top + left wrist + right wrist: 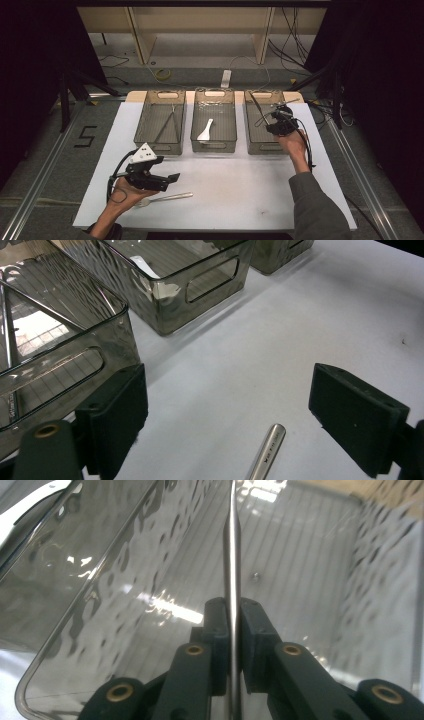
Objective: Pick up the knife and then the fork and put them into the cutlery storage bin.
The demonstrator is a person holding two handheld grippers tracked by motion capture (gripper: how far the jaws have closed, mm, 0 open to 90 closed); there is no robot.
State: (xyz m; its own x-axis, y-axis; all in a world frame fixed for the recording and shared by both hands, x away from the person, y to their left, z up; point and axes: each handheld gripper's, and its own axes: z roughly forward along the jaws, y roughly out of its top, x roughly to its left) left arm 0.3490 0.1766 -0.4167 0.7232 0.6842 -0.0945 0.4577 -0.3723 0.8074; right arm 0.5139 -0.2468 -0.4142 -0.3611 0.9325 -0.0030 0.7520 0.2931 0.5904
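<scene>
We saw three smoky, clear plastic bins set in a row at the far side of the white table (250, 195). Our right gripper (278, 121) hung over the right bin (257, 145), its jaws clenched on a thin metal utensil handle (231, 555); in the right gripper view the pads met on either side of that slim rod, which ran straight up from between them, with the ribbed floor and rippled wall of the bin behind it. In the high view the dark, slender piece stuck out from the gripper toward the bin's far left corner, and we could not tell what kind of utensil it was. Our left gripper (172, 178) rested low over the near left part of the table, held in the left hand (125, 192), with its jaws released and standing wide apart. A metal fork (167, 198) lay flat on the table just under and beside it; in the left gripper view the rounded end of the fork's handle (267, 452) showed between the two open pads, touching neither. The left bin (172, 145) held long metal pieces, the middle bin (214, 145) a white spoon (205, 131).
</scene>
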